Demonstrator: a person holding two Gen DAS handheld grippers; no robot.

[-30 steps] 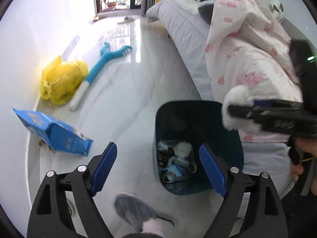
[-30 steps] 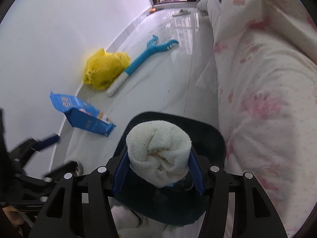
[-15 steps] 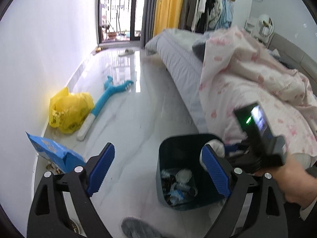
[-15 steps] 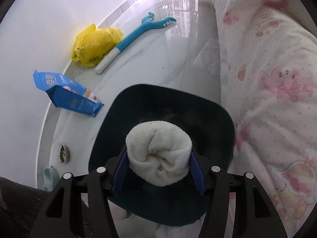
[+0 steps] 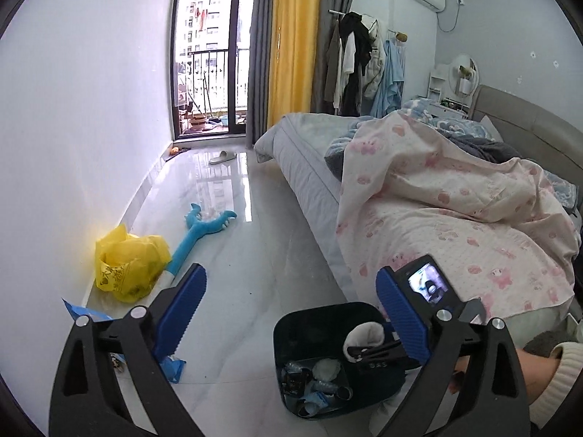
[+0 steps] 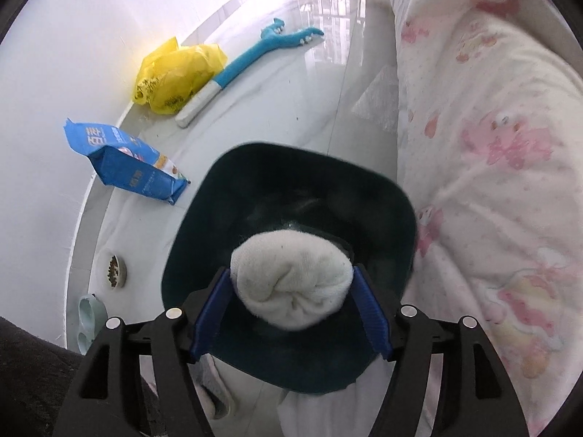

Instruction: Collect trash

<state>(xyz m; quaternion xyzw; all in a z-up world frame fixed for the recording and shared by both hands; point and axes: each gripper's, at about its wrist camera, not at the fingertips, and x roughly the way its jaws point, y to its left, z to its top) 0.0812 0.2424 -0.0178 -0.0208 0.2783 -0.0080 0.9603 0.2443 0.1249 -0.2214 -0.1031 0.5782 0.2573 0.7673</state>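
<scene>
**Over the bin: drop step**

Between my right claw's blue ribbed pads sits a white rolled sock, clamped tight; soft, fuzzy terry, lumpy roll. It hangs above the open mouth of the dark teal bin, a smooth plastic tub with rounded corners. Next move, I judge: spread the jaws and let it fall clear of the rim. My left claw hangs released, gripping nothing. Bin floor holds crumpled wrappers. Outward on glossy tile: blue foil bag, crinkly yellow plastic bag, both uncollected.
</scene>
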